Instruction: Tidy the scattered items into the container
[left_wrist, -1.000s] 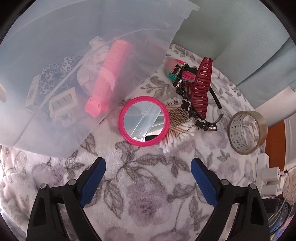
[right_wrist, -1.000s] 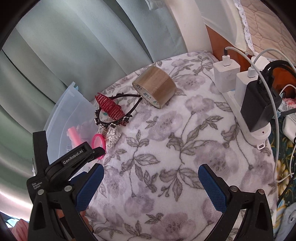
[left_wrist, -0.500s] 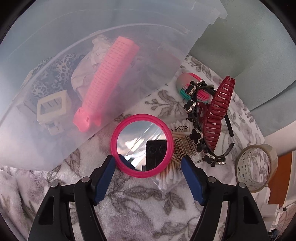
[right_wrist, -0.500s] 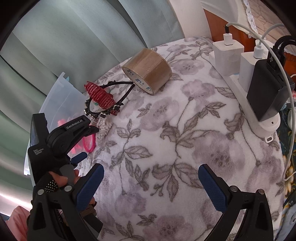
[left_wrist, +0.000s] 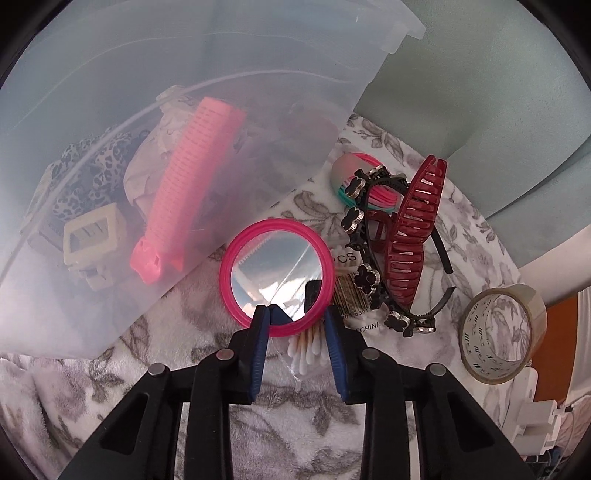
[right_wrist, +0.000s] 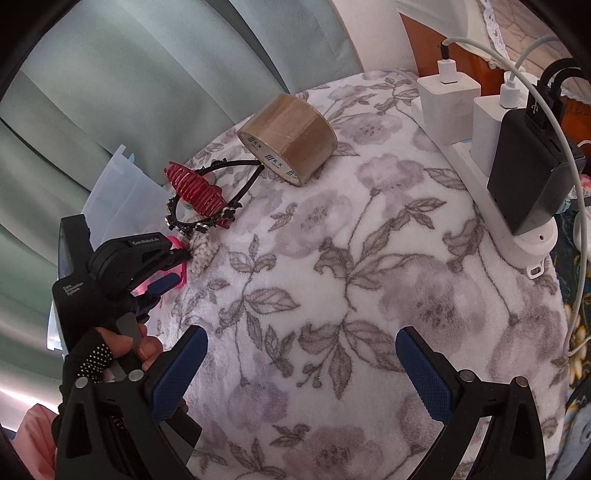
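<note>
The left claw had just been closing and pinched the near rim of the pink mirror, which lay on the flowery blanket beside the clear box. The right claw stayed spread wide, holding nothing.

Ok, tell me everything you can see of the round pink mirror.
The pink mirror is a round glass disc in a ribbed pink plastic rim, lying face up on the floral blanket, beside the clear container, partly over the cotton swabs. The left gripper has just been closing; its fingers straddle the near rim.
</note>
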